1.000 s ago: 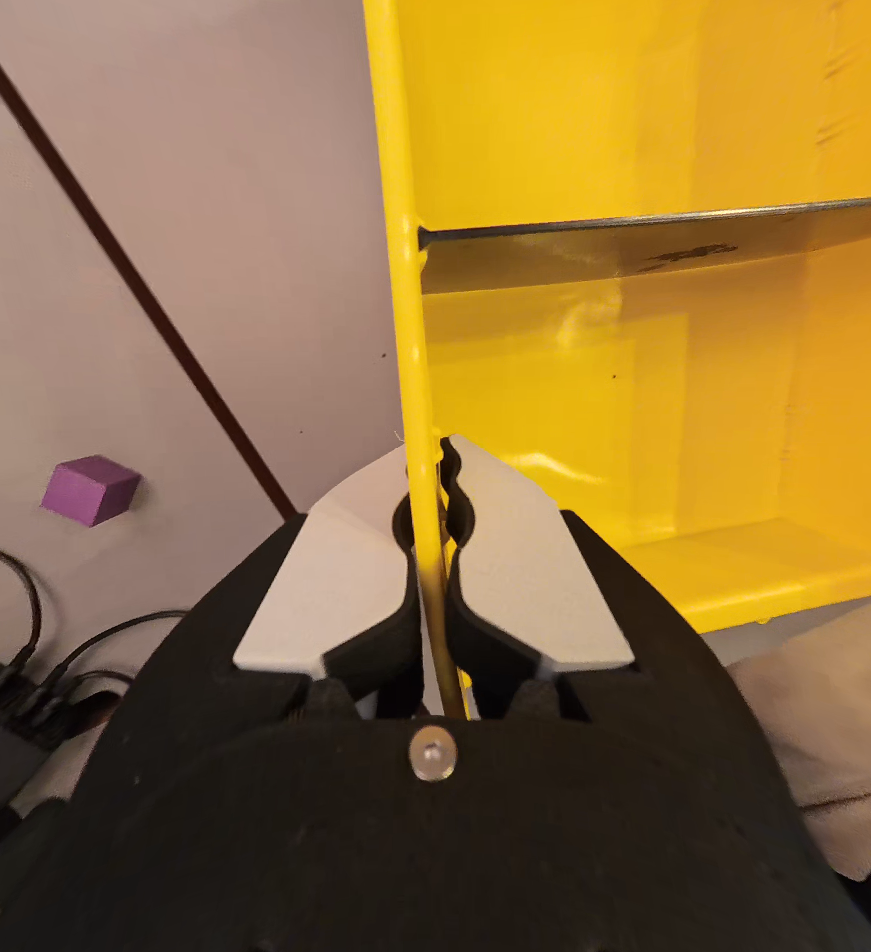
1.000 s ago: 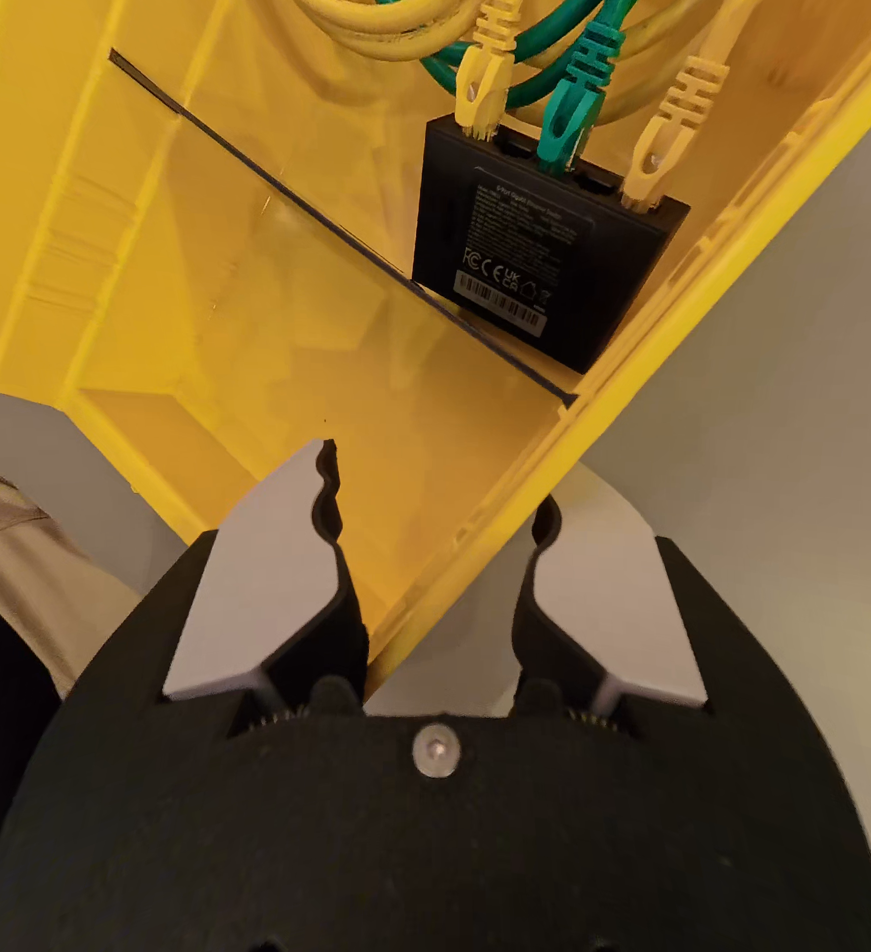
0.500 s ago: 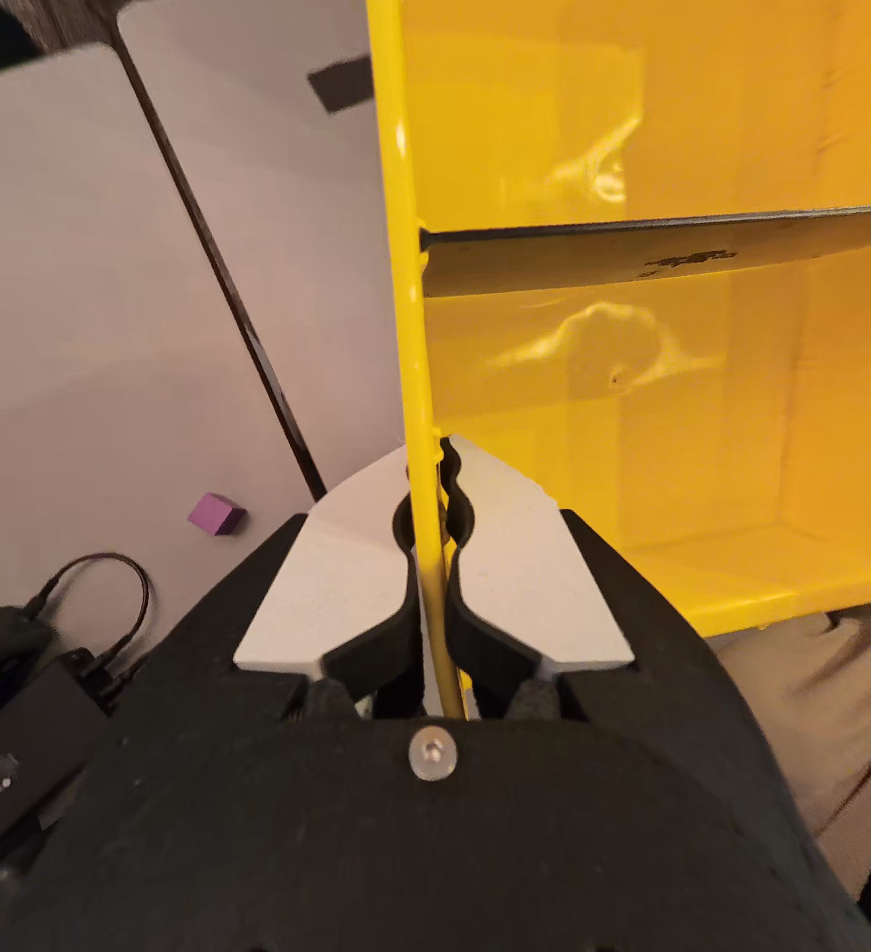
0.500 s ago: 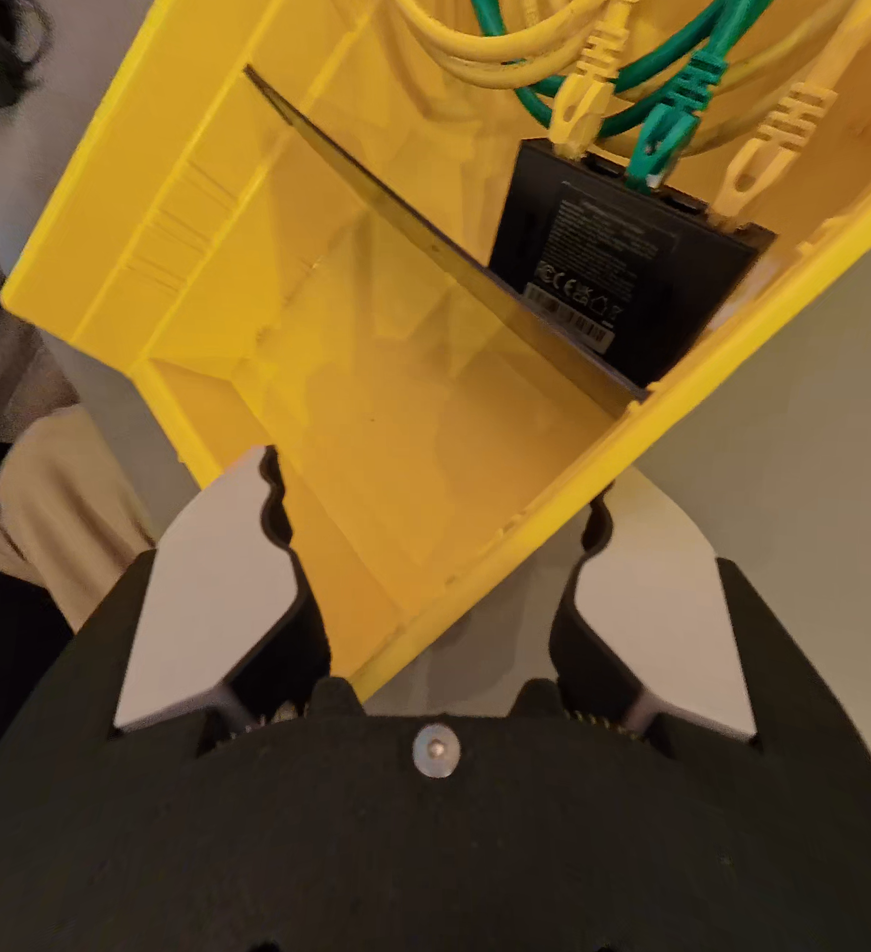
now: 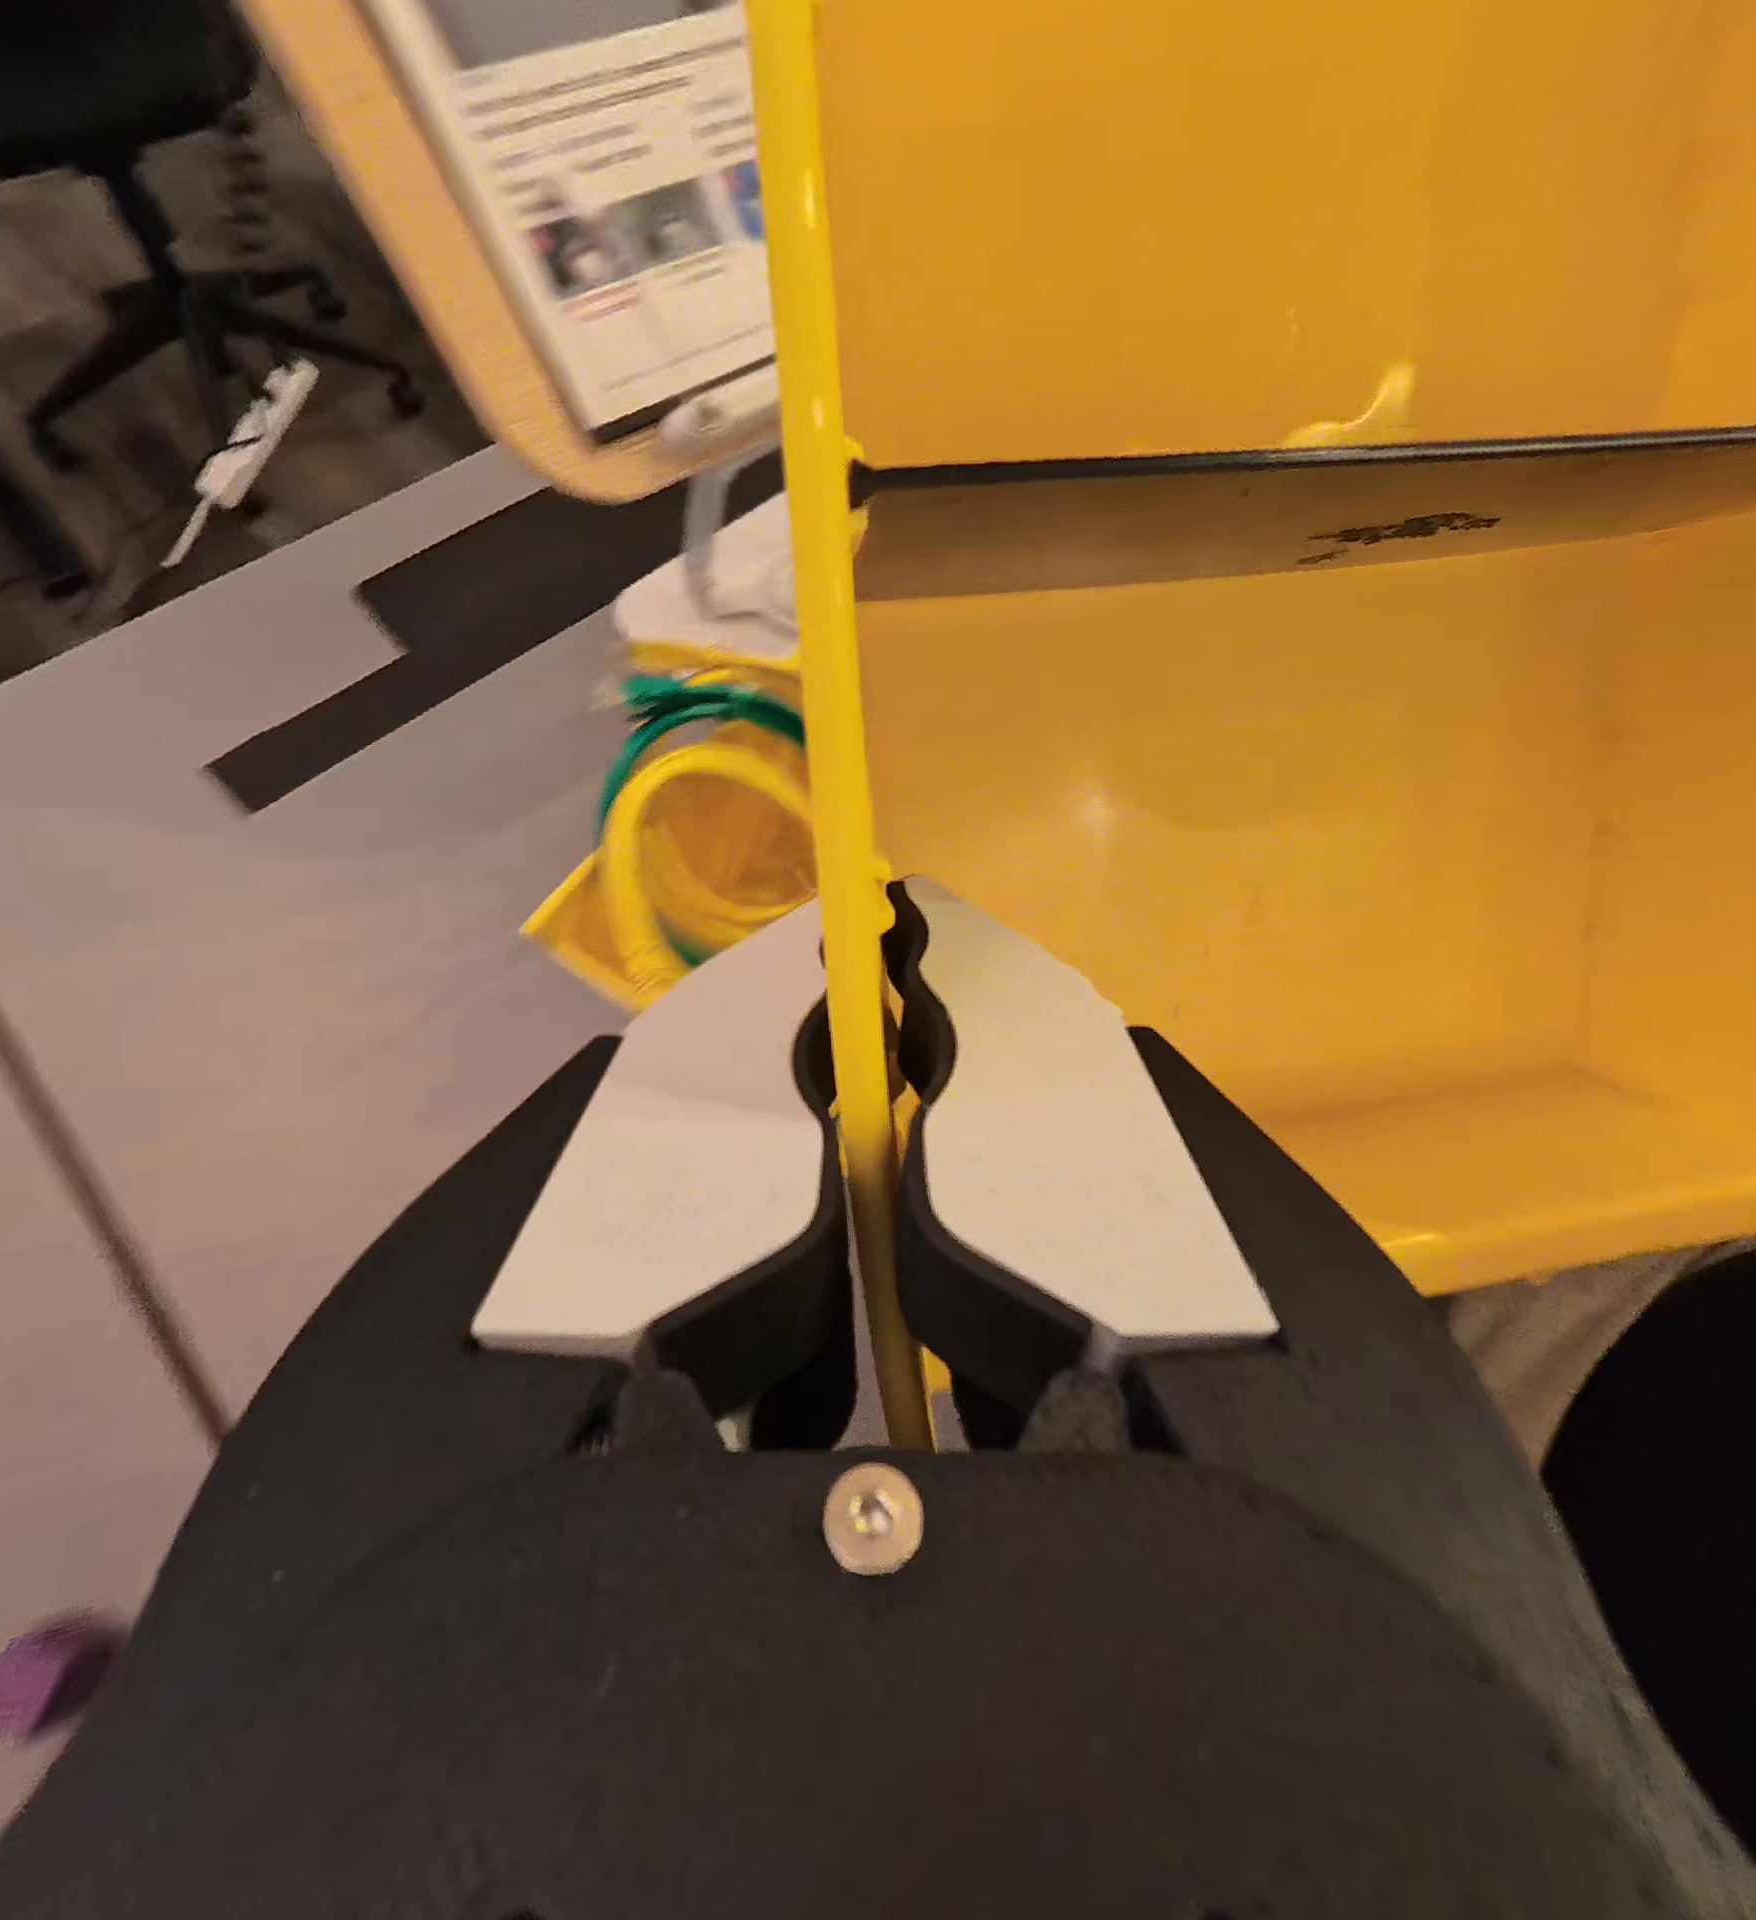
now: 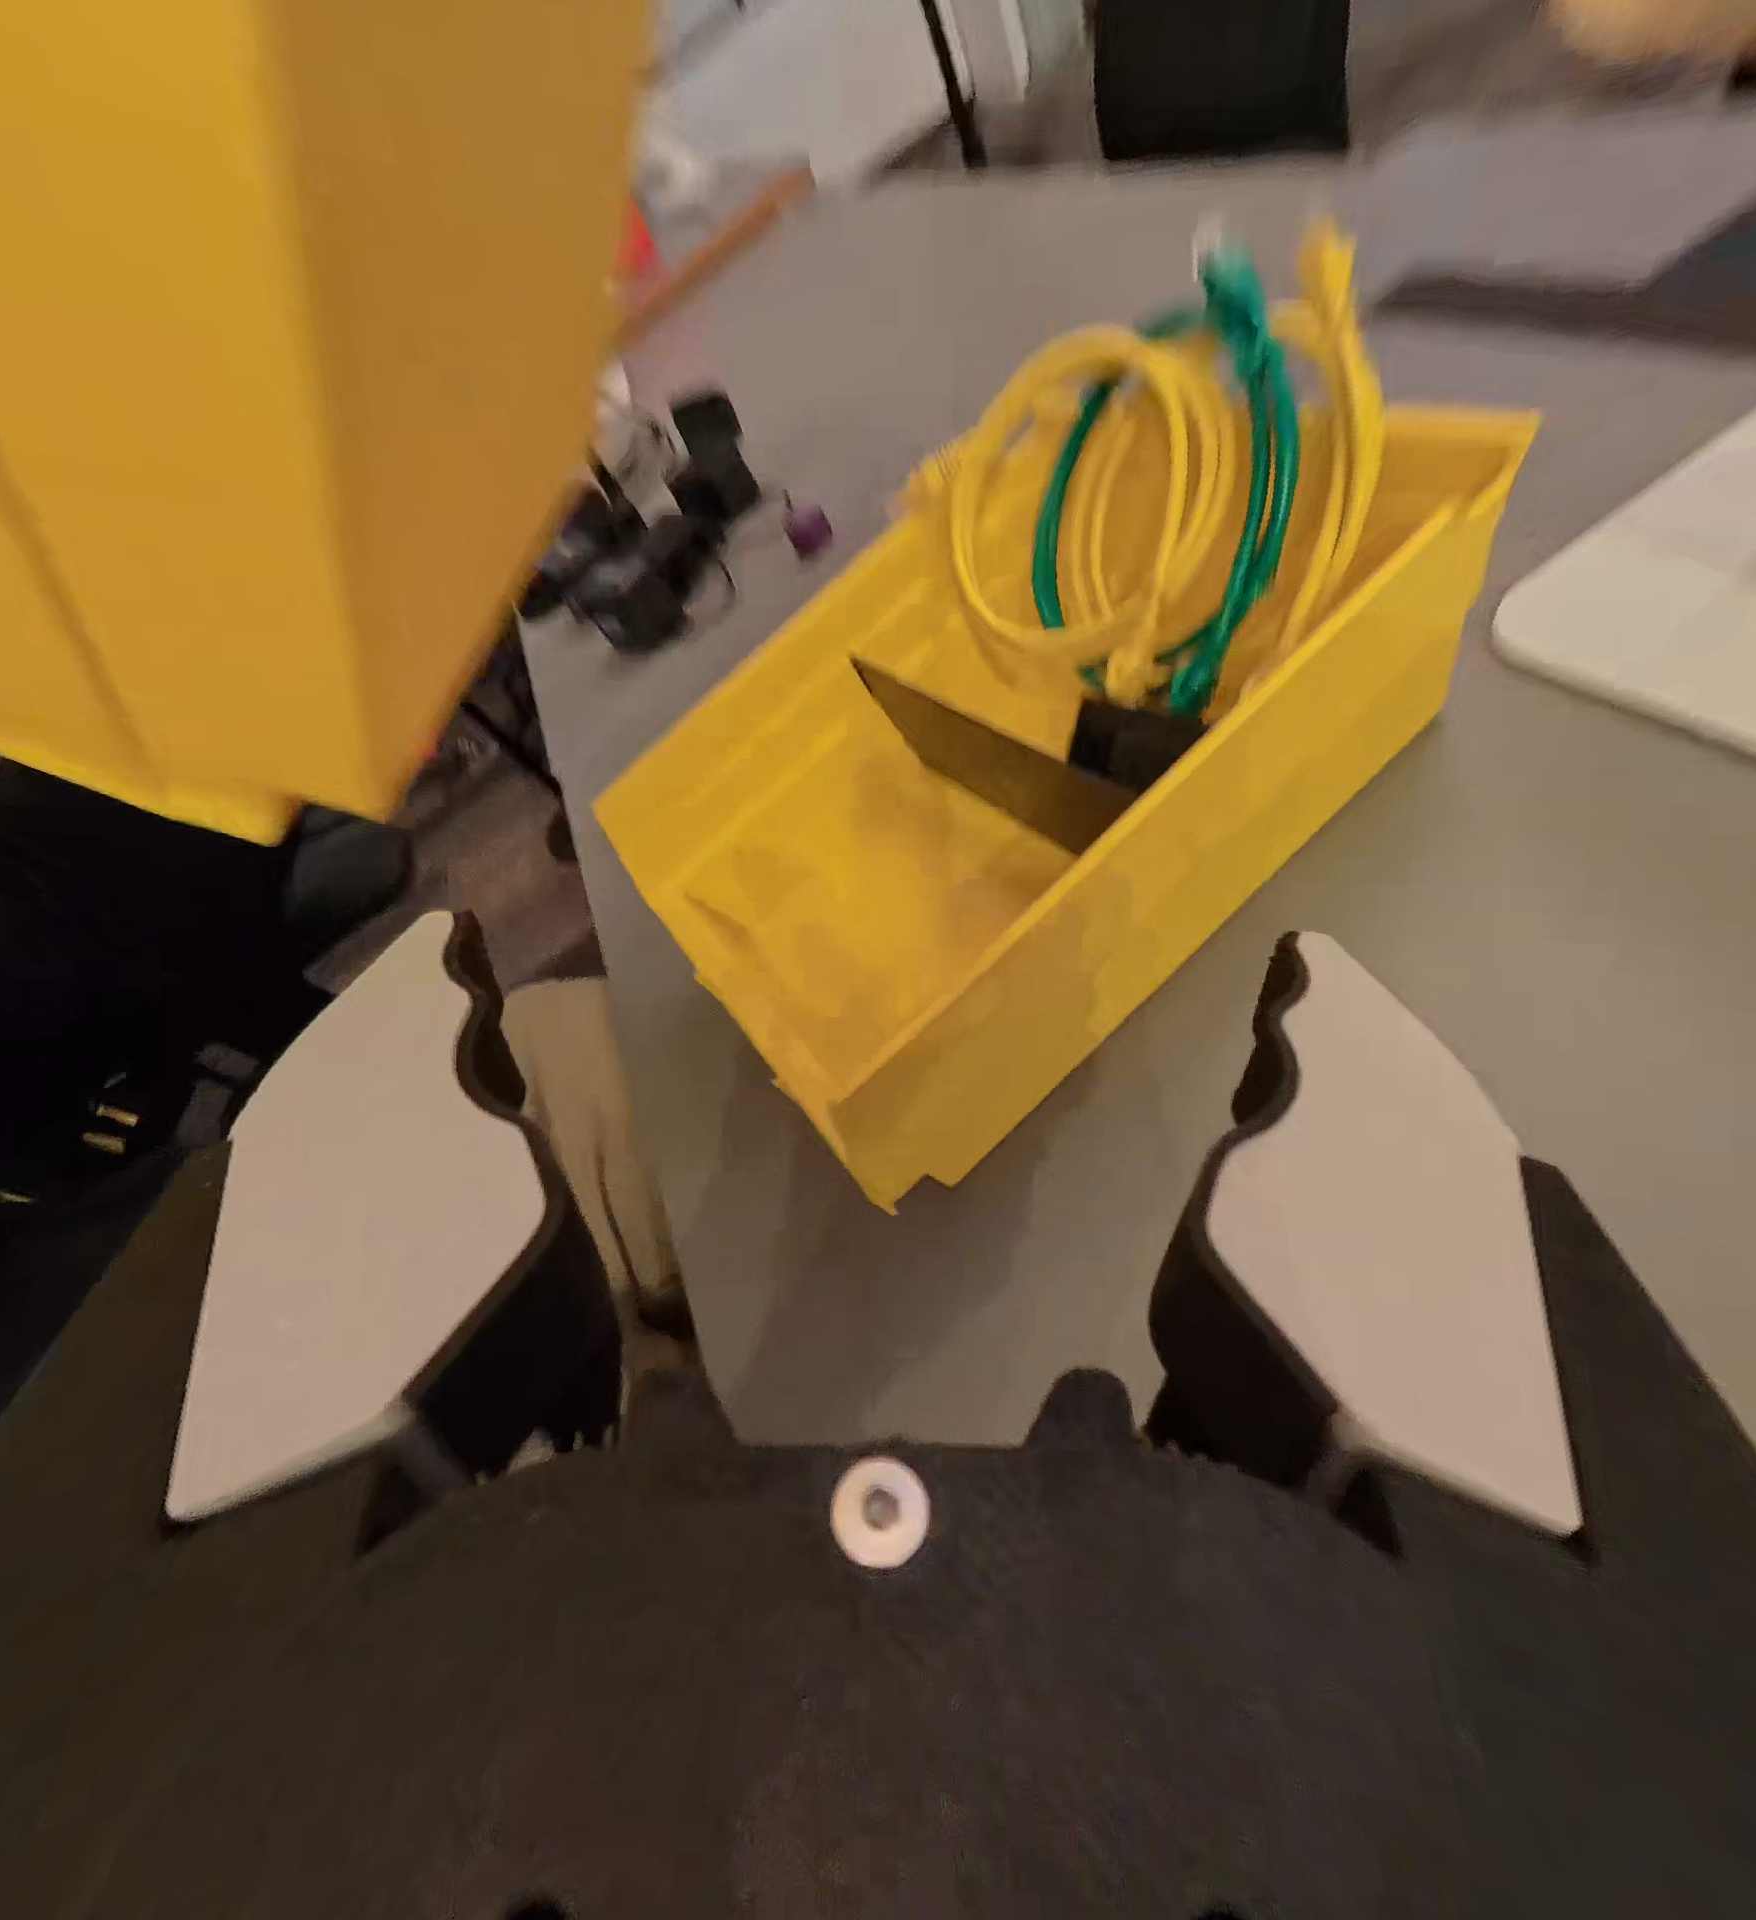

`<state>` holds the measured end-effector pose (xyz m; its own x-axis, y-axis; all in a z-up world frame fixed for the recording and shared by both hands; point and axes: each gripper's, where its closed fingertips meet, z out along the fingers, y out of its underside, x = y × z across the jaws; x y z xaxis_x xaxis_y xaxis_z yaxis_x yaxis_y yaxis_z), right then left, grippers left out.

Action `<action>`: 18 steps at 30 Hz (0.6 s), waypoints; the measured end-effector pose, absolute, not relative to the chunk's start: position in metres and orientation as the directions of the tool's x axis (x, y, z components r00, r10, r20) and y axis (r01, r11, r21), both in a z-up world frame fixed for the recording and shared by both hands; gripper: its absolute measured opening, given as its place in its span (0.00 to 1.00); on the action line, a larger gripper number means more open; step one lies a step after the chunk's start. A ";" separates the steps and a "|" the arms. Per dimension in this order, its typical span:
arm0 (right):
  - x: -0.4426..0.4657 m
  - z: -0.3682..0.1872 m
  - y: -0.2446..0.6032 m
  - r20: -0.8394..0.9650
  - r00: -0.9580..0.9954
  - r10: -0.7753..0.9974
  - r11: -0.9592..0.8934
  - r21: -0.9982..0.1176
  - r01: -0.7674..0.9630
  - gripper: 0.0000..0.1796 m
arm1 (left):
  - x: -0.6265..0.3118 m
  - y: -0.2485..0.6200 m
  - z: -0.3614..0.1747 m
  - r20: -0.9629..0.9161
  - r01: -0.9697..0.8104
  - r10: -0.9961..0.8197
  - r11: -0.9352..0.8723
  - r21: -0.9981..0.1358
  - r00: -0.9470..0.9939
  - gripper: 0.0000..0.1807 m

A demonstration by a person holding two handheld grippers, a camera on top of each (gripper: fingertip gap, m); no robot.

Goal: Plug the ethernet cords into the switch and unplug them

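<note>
My left gripper is shut on the side wall of an empty yellow bin with a black divider, held up off the table. This bin also shows in the right wrist view, upper left. My right gripper is wide open and empty, short of a second yellow bin on the table. That bin holds a black switch behind a divider, with looped yellow cords and a green cord running down to it. The cords also show in the left wrist view.
A purple cube and dark devices with cables lie on the grey table beyond the bins. A white flat object is at the right. A black office chair stands on the floor beyond the table.
My left gripper has lifted the empty bin higher above the table. My right gripper has backed away from the bin with the switch and opened wider.
</note>
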<state>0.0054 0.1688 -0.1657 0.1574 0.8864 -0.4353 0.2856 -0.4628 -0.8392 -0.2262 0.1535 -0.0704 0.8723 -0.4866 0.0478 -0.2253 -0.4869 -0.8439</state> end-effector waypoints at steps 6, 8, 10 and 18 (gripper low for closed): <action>0.111 -0.102 0.149 -0.308 0.282 0.909 -0.338 -0.939 0.064 0.72 | -0.098 0.202 -0.103 0.049 -0.382 -0.655 -0.498 -0.779 0.754 0.02; 0.143 -0.111 0.139 -0.372 0.314 0.873 -0.412 -0.909 0.068 0.72 | -0.059 0.219 -0.123 0.022 -0.469 -0.692 -0.512 -0.720 0.722 0.02; 0.165 -0.119 0.130 -0.432 0.337 0.836 -0.468 -0.884 0.027 0.71 | -0.022 0.236 -0.142 -0.001 -0.532 -0.719 -0.514 -0.673 0.695 0.02; 0.212 -0.189 0.145 -0.468 0.601 0.648 -0.580 -0.814 -0.008 0.73 | 0.087 0.265 -0.217 0.010 -0.636 -0.751 -0.566 -0.525 0.660 0.03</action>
<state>0.2118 0.1455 -0.1889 0.6011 0.6481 -0.4676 -0.0076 -0.5805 -0.8142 0.0869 0.2654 -0.2166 0.6597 -0.7514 0.0104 -0.6361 -0.5658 -0.5246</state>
